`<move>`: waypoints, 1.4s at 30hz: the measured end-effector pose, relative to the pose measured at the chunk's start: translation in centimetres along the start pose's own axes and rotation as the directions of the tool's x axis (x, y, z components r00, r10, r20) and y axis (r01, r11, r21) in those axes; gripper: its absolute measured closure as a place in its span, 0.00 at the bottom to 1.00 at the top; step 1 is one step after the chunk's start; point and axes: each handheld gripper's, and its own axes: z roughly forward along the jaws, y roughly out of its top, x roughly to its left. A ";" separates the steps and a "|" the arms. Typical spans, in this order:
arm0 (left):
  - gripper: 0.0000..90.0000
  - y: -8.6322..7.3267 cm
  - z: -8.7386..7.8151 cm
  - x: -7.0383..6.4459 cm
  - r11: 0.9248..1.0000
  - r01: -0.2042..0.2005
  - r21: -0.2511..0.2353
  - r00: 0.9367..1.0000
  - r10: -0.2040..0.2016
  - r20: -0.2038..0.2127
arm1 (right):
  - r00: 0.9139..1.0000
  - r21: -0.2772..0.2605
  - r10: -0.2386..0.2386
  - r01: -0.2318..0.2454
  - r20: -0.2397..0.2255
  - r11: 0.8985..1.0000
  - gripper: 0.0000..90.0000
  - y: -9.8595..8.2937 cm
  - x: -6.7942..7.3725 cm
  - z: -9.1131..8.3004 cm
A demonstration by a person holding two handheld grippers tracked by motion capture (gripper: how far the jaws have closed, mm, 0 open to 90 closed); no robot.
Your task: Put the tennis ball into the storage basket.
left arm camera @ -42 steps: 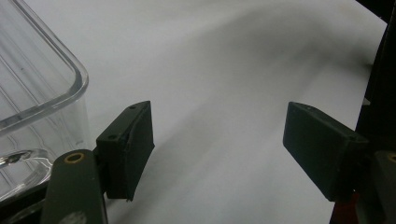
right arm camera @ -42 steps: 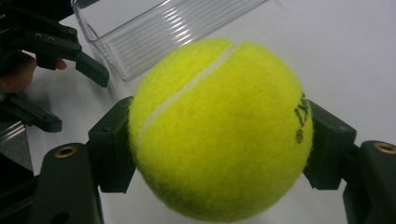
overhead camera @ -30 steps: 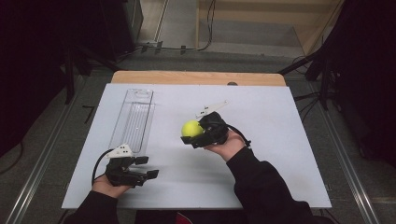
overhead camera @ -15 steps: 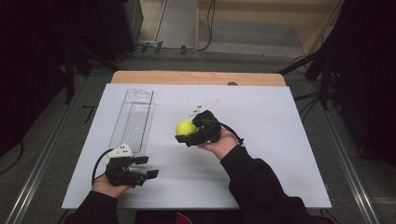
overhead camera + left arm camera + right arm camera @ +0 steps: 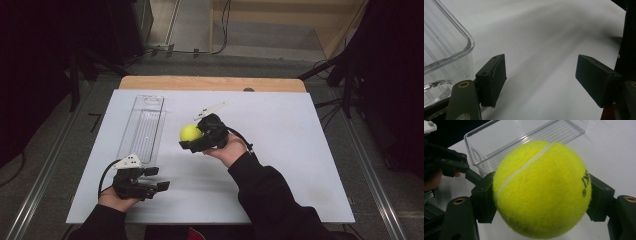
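Ball [image 5: 541,188] clamped in right claw [image 5: 192,140], clear tray [image 5: 142,127] just beyond; round felt could slip. Left claw [image 5: 541,80] gapes apart, empty, beside tray.

High view looks down; both close gripper views share the clear tray [image 5: 143,131].

White table [image 5: 280,165]; clear tray [image 5: 142,130] lying on it

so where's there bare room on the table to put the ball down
The widest bare patch is the white table top to the right of the right gripper, out to the far and right edges. A smaller strip lies between the two grippers, near the front edge. The clear tray itself is empty. It is tightest around the left gripper, just off the tray's near end.
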 end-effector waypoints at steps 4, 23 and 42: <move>0.28 0.0 0.0 -0.1 1.000 -0.005 -0.001 1.000 0.005 -0.005 | 1.000 0.004 -0.004 0.004 -0.001 1.000 0.27 0.7 0.1 0.3; 0.28 0.0 -0.2 0.0 1.000 -0.008 -0.004 1.000 0.008 -0.002 | 1.000 -0.005 -0.007 0.007 0.004 1.000 0.27 3.1 0.5 1.8; 0.28 0.0 -0.1 0.0 1.000 -0.014 -0.001 1.000 0.014 -0.013 | 1.000 -0.012 -0.005 0.005 0.001 1.000 0.27 5.3 1.0 3.7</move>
